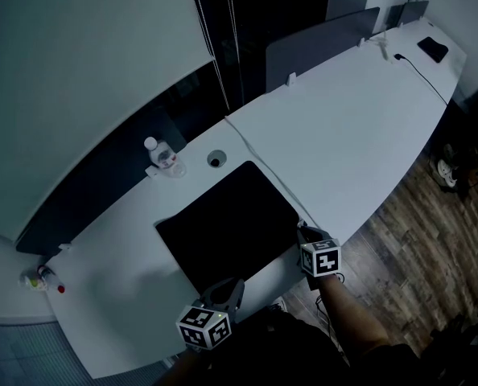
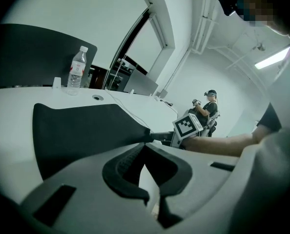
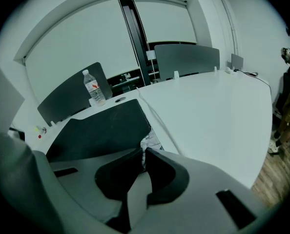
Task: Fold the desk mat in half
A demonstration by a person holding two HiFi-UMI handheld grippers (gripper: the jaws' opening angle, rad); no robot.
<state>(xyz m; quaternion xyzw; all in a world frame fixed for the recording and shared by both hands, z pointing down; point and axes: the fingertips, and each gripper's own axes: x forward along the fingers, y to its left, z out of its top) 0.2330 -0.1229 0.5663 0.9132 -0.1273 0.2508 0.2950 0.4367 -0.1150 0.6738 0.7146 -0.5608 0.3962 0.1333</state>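
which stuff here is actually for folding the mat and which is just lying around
For the job: desk mat, left hand-held gripper, right hand-held gripper, both pinching its near edge.
Just lying about: water bottle, cable, small bottle.

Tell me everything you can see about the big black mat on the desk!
The desk mat is a thin, bendy-looking black rectangle on the white desk, by its front edge. Its far part lies flat, and it is not folded yet. The left hand-held gripper pinches one near corner, the right hand-held gripper the other, with that edge slightly raised.
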